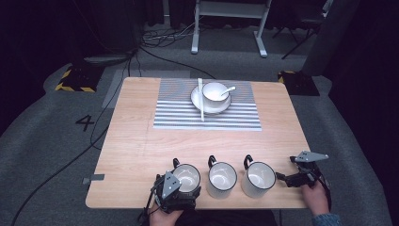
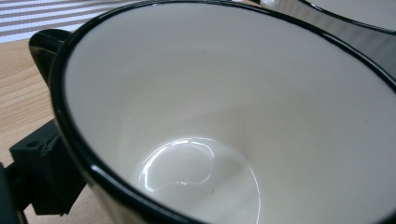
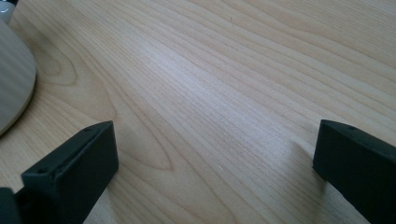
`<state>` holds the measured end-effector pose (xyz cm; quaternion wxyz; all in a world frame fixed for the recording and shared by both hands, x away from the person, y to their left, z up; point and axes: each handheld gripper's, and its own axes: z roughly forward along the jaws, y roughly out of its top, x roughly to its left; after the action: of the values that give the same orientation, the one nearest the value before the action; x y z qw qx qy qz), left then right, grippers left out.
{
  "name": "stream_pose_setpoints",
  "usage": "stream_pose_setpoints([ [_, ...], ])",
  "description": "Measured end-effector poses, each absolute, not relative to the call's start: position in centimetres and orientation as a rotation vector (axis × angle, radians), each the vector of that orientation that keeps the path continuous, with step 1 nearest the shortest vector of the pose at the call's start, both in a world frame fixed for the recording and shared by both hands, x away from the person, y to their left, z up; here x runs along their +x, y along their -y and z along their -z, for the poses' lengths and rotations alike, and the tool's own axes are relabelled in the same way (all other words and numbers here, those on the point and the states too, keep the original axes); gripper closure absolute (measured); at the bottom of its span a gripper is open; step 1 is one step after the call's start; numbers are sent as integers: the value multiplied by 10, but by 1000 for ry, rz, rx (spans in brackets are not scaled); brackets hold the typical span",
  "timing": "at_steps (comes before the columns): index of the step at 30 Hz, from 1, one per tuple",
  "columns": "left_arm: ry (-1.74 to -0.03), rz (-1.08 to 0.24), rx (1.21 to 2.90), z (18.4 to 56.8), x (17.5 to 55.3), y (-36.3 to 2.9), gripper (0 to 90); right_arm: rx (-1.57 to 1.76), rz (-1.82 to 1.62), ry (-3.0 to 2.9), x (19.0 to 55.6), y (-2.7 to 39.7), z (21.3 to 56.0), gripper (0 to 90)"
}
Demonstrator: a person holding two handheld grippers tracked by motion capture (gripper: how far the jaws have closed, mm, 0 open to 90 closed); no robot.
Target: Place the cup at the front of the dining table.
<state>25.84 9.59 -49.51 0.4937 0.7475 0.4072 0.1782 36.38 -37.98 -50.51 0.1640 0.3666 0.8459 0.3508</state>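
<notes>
Right now the left gripper (image 1: 181, 188) sits at the near edge of the wooden table (image 1: 141, 146), at about 7 o'clock from the table's middle, tight against the left cup (image 1: 187, 178), first of a row of three white, black-rimmed cups. That cup stands upright with its handle at 11 o'clock, away from the person. In the left gripper view the cup (image 2: 224, 116) crowds the lens, empty and glossy inside, one black jaw against its outer wall at the lower left; the other jaw is hidden, so whether the grip has closed cannot be told. The right gripper (image 1: 288, 180) lies at 3 o'clock of the right cup (image 1: 258, 178), jaws pointing towards it; its own view has them spread wide over bare wood (image 3: 219, 93). By my reading, the left hand is the nearer for lifting.
</notes>
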Motion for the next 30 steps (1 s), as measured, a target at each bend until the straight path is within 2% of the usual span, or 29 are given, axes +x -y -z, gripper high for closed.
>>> stream_pose_setpoints([
  [11,-972,-522,1835,501,258,-90,26,1046,-1000,-2412,364,380,505,2],
  [30,-1015,-540,1842,496,259,-87,34,1045,-1004,-2411,364,379,505,2],
])
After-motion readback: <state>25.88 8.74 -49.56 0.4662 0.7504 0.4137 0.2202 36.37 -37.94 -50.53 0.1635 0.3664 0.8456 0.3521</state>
